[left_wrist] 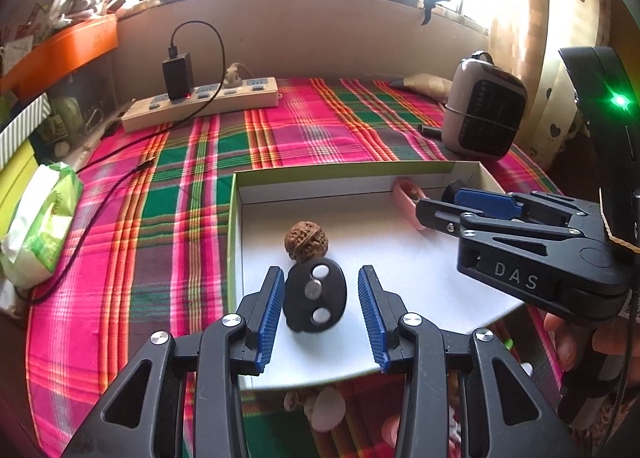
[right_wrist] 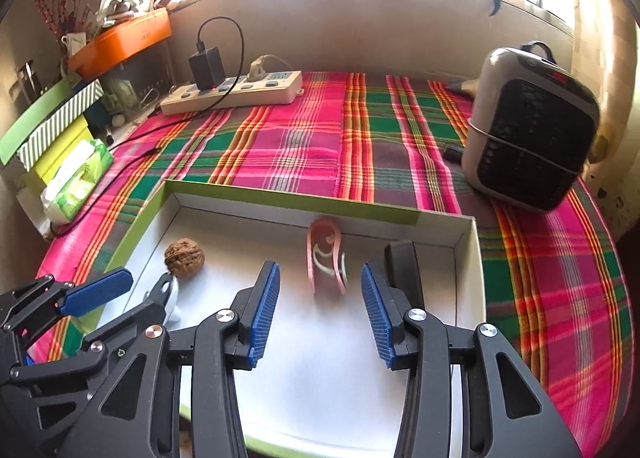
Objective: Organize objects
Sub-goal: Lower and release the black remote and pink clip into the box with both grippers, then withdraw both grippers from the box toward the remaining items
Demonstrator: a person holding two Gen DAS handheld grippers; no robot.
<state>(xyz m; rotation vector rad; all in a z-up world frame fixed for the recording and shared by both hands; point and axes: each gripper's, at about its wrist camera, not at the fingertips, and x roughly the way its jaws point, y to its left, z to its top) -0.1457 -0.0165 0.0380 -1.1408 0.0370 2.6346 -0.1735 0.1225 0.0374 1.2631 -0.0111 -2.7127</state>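
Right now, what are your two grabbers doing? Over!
Left gripper open around black oval piece, not clamped. Right gripper open over pink clip. Walnut touching the oval's far edge, all inside the white box.

left wrist cam: low and close over the box's (left_wrist: 400, 168) left part, facing the window | right wrist cam: same heading, right part | both catch the walnut (left_wrist: 306, 241), box, plaid cloth (left_wrist: 280, 126)

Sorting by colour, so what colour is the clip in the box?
Pink clip, clearest in the right wrist view.
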